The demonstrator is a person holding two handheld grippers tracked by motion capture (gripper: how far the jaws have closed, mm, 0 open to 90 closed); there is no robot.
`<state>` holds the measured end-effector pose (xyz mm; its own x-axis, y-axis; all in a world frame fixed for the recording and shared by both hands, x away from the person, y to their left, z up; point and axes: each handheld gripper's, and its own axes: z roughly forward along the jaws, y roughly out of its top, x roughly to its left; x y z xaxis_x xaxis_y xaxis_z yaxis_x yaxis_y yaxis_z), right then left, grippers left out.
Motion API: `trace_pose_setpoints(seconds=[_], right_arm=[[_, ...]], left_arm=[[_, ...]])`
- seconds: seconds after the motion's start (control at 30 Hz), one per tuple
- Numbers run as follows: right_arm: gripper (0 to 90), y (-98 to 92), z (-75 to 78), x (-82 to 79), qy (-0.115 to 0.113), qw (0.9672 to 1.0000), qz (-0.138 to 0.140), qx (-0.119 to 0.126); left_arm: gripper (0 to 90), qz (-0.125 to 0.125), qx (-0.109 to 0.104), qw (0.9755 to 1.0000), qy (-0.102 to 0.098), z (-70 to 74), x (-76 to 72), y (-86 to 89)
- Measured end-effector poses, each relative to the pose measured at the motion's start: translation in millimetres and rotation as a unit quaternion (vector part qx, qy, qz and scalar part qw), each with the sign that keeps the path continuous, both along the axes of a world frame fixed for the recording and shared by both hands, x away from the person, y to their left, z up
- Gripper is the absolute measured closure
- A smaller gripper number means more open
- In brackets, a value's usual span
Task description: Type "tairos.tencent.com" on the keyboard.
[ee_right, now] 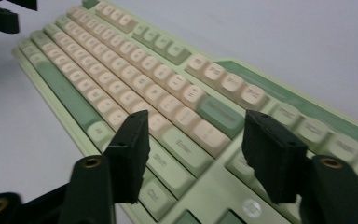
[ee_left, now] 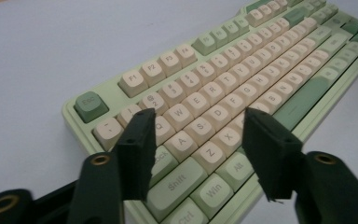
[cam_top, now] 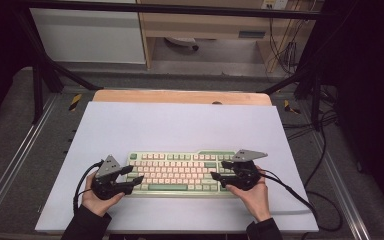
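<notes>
The flat, pale green keyboard (cam_top: 180, 172) with rounded cream keycaps lay on the smooth white table (cam_top: 180, 125). Left gripper (cam_top: 132, 179) and right gripper (cam_top: 219, 172) hovered over its ends, jaws apart, holding nothing.

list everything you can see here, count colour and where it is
keyboard: one, pale green case with cream and green keys, near middle of the white sheet, between the two grippers
white sheet: one, white, covering most of the table
table: one, light wood edge showing beyond the sheet's far side
cables: several, black, on the grey floor at the right
left gripper: one, black with grey plate, at the keyboard's left end, jaws open over the keys
right gripper: one, black with grey plate, at the keyboard's right end, jaws open
hands: two, dark sleeves, near edge, one on each gripper
</notes>
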<state>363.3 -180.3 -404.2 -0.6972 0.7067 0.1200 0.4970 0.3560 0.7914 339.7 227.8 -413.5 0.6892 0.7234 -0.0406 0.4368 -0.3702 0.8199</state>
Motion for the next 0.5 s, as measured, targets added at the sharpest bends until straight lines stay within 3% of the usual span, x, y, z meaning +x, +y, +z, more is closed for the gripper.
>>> trace_pose_setpoints(seconds=[0.27, 0.4, 0.5], right_arm=[[16.6, -39.7, -4.4, -4.6, 0.002, 0.999, -0.039, 0.019], [8.7, -56.0, -11.2, -8.4, 0.009, 0.9985, -0.052, 0.016], [5.9, -68.0, -17.9, -11.5, 0.014, 0.9981, -0.054, 0.026]], left_arm=[[19.2, -0.004, 0.004, 0.9999, 0.01, -4.6, 0.3, 13.3], [13.0, -0.005, 0.014, 0.9998, 0.016, -8.5, -1.1, 19.4], [10.1, -0.004, 0.017, 0.9996, 0.023, -11.9, -1.0, 24.3]])
